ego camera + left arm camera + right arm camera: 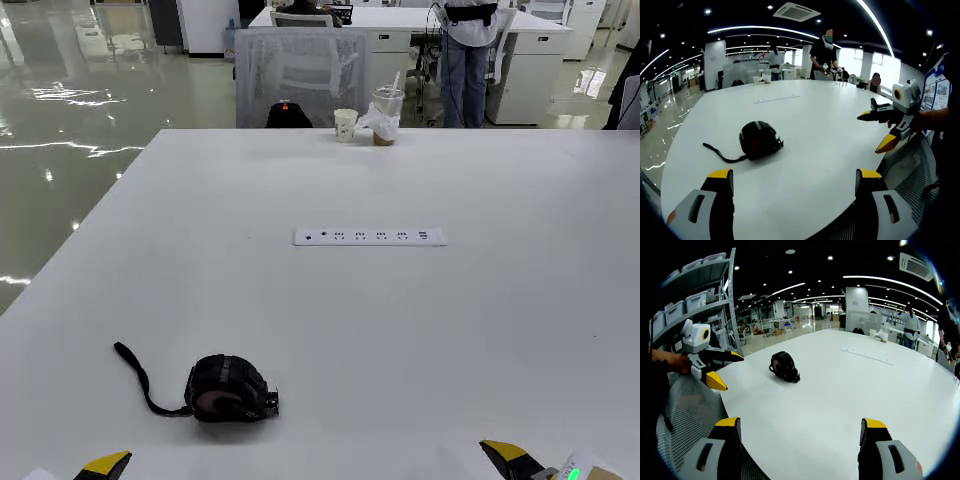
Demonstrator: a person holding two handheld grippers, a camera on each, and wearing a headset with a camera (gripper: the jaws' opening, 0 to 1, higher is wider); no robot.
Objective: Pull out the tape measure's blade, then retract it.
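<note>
Two open, empty tools: black rounded tape measure (228,388) lies ahead on the white surface (400,330), nearer the left hand-held gripper (793,176) than the right hand-held gripper (800,423), strap (138,378) trailing left.

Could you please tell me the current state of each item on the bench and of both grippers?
Tape measure: resting on the table, blade retracted, untouched.
Left gripper: jaws open, empty.
Right gripper: jaws open, empty.
Power strip: lying flat, nothing plugged in.
Paper cup: upright.
</note>
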